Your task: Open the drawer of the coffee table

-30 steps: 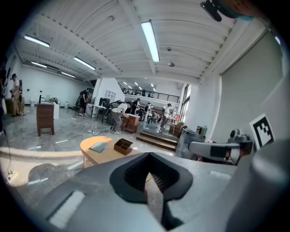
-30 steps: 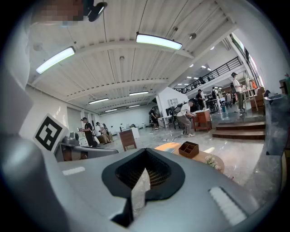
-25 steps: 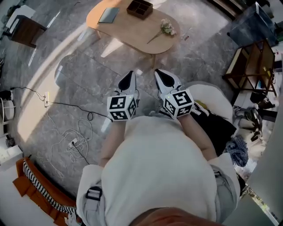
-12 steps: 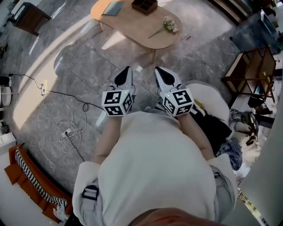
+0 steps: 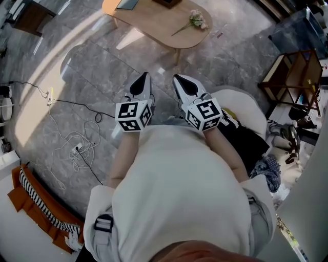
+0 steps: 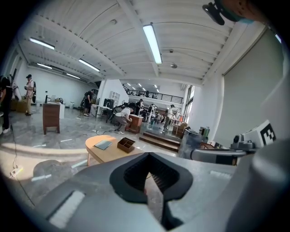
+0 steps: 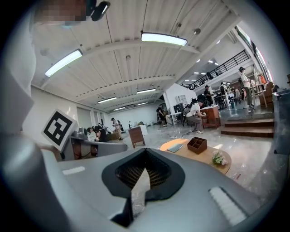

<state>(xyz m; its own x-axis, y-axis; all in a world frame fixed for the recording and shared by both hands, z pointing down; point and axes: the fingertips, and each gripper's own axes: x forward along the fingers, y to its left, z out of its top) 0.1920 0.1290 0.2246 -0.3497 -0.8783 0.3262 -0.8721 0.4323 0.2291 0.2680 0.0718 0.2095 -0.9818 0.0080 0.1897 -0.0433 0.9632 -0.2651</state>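
Your left gripper (image 5: 144,78) and right gripper (image 5: 179,80) have crept up the head view since a second ago, and the coffee table (image 5: 154,24) has slid toward the top edge, which now cuts off its far end.

Nearest the camera are your white-clad torso and both forearms, reaching forward. Each hand holds its gripper just beside the other, marker cubes facing up. Both pairs of jaws are pressed together with nothing between them; each gripper's own view shows the same.

Past the jaw tips lies grey marble floor, with a loose white cable (image 5: 77,151) trailing at your left and a dark wooden shelf unit (image 5: 292,77) at your right.

Farther ahead stands the oval, light-wood coffee table, well apart from both grippers. On its surface rest a small spray of flowers (image 5: 196,20) and a flat grey book (image 5: 126,4). Its drawer cannot be made out from here.
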